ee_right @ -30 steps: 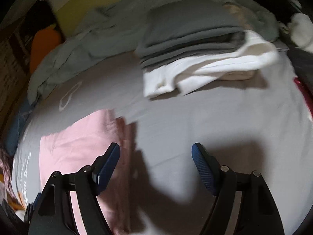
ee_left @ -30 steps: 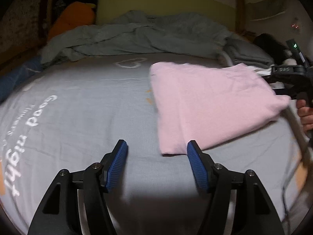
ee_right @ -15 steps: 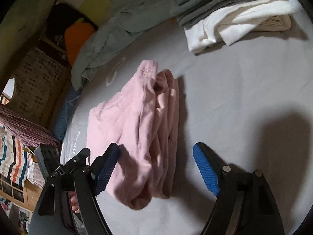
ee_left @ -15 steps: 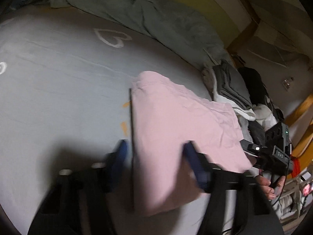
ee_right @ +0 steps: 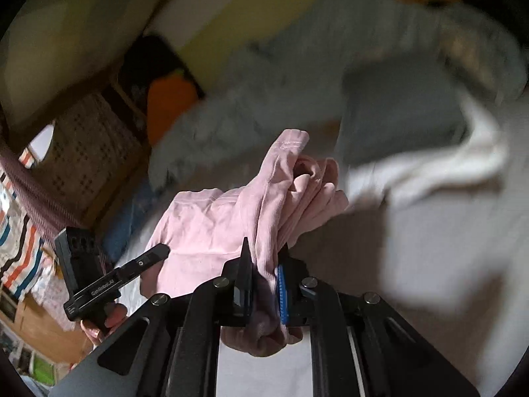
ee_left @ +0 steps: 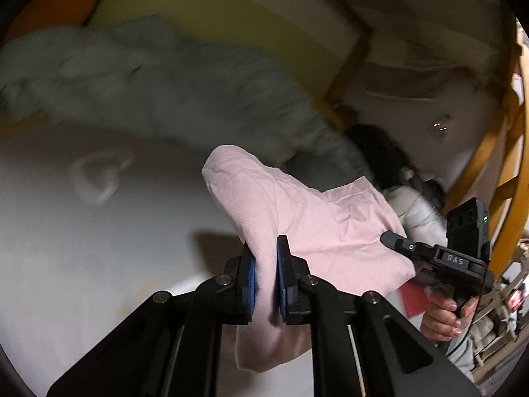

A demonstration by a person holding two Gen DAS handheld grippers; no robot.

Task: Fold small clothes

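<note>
Both tools have just been closing and now each bites fabric. The left tool (ee_left: pixel 264 281) is clamped on one end of the pink garment (ee_left: pixel 317 225), its blue pads (ee_left: pixel 252 281) pinching a fold that hangs below them. The right tool (ee_right: pixel 264 284) is clamped on the other end, bunched layers spilling ahead of its fingers. The garment stretches between the two, lifted above the grey bed sheet (ee_left: pixel 82 231). Beyond it lie a rumpled grey blanket (ee_left: pixel 165 92) and folded white and grey clothes (ee_right: pixel 429 152).

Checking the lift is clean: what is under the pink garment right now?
Under the pink garment, which both hand-held grippers grip, shadowed grey bedsheet shows. What the cloth itself covers cannot be seen.
</note>
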